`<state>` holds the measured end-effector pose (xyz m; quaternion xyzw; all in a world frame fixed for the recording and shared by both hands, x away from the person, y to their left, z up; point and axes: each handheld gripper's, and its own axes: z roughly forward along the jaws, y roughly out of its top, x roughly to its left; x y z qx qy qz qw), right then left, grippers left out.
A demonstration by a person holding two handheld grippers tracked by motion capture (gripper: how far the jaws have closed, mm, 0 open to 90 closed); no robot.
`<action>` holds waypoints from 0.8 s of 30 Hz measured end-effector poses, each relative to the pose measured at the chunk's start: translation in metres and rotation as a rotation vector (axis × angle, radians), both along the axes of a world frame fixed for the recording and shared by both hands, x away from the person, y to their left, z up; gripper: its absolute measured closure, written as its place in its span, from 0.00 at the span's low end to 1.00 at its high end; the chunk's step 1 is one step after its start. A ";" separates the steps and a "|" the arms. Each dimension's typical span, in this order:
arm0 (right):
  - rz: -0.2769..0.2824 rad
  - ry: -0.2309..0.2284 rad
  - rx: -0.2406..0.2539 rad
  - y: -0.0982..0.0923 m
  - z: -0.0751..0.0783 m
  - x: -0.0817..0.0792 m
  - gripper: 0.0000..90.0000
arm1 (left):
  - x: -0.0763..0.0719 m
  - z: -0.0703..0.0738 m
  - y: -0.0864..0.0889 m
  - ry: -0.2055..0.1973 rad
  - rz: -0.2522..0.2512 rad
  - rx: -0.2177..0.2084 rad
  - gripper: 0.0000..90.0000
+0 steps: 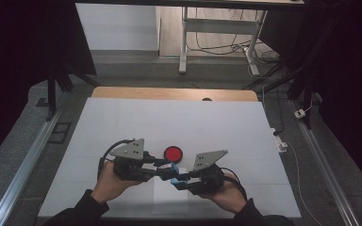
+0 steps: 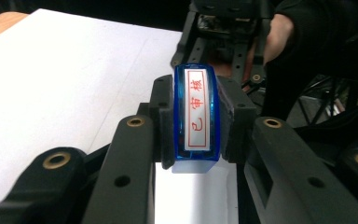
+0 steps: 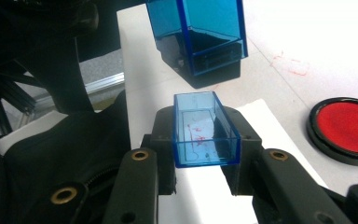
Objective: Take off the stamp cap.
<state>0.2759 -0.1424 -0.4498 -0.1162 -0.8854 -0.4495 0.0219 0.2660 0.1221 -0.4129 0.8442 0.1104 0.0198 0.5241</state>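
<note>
Flat white table [image 1: 122, 127], matte sheet, round glossy red ink pad [image 1: 173, 154] in black rim, left gripper [image 2: 196, 126] clamped on blue plastic stamp [image 2: 196, 114] with red-lettered label, right gripper [image 3: 206, 133] clamped on clear blue boxy cap [image 3: 205, 128], open side up, near the pad.

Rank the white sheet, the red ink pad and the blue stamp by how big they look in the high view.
1. white sheet
2. red ink pad
3. blue stamp, partly hidden by the left gripper, so its rank below the pad is unsure

red ink pad [image 1: 173, 154] just beyond claws; white table [image 1: 122, 122] elsewhere open
</note>
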 end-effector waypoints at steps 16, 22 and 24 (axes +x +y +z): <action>-0.088 -0.068 -0.028 -0.015 0.003 -0.005 0.77 | 0.002 -0.002 0.002 0.001 0.088 0.027 0.78; -0.122 -0.052 -0.024 -0.021 0.006 -0.006 0.77 | 0.003 -0.003 0.003 0.006 0.106 0.025 0.78; -0.124 -0.061 -0.023 -0.023 0.007 -0.008 0.77 | 0.003 -0.003 0.004 0.006 0.109 0.024 0.78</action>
